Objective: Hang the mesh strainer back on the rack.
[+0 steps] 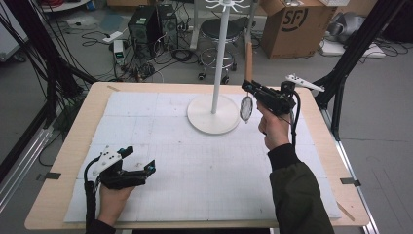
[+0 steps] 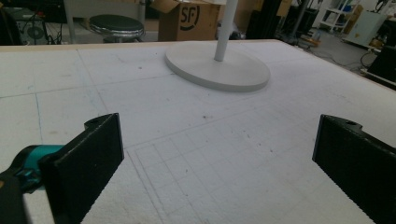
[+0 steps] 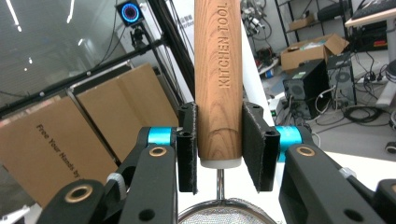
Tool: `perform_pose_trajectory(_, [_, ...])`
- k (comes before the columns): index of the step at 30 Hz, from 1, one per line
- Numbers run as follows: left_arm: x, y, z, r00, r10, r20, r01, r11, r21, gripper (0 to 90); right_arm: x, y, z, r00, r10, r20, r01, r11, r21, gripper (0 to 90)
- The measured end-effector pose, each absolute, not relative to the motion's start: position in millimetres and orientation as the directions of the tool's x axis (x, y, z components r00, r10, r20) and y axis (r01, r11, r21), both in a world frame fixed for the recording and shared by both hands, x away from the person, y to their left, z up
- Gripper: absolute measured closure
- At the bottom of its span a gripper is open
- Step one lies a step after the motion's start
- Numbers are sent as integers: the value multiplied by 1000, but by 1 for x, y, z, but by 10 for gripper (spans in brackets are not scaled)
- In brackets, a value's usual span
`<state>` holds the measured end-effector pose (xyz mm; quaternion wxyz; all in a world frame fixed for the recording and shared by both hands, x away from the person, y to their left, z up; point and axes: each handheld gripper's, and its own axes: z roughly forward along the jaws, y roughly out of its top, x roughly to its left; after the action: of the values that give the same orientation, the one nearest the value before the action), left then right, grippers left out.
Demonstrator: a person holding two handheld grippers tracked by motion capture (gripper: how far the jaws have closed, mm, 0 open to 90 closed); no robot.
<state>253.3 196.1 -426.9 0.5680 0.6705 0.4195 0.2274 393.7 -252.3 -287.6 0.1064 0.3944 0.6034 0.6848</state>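
A sieve (image 1: pixel 247 107) with a wooden handle (image 3: pixel 218 79) is held up off the table (image 1: pixel 63 161) by the right gripper (image 1: pixel 254 88). In the right gripper view the handle, stamped KITCHEN TOOL, is seen clamped between the two black pads (image 3: pixel 188 147), near its lower end, with the mesh bowl (image 3: pixel 219 215) hanging just below the jaws. In the high view the handle is seen standing roughly upright above the gripper, and the round mesh bowl hangs over the right edge of the stand's base (image 1: pixel 214 114), just beside the white pole (image 1: pixel 220 53).

The left gripper (image 1: pixel 141 158) is rested low on the white mat (image 1: pixel 195 165) at the near left, well apart from the sieve. Its jaws are seen set wide apart in the left gripper view, with only bare mat between them.

The stand occupies the far middle of the table; its pole rises to white hooks (image 1: pixel 225 5) at the top. The pole and the hooks are what stand closest to the lifted sieve.

Beyond the table, a stool (image 1: pixel 221 30), a cardboard box (image 1: pixel 297 27), computer cases (image 1: pixel 152 24) and loose cables are noted on the floor. Black frame legs (image 1: pixel 350 53) are seen at both sides.
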Motion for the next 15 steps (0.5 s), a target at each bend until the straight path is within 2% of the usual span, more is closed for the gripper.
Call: perform_pose_trajectory(15, [253, 199, -428, 533, 827, -178, 310, 5, 951, 26, 402, -248, -278, -676, 593, 438, 315, -304, 899, 690])
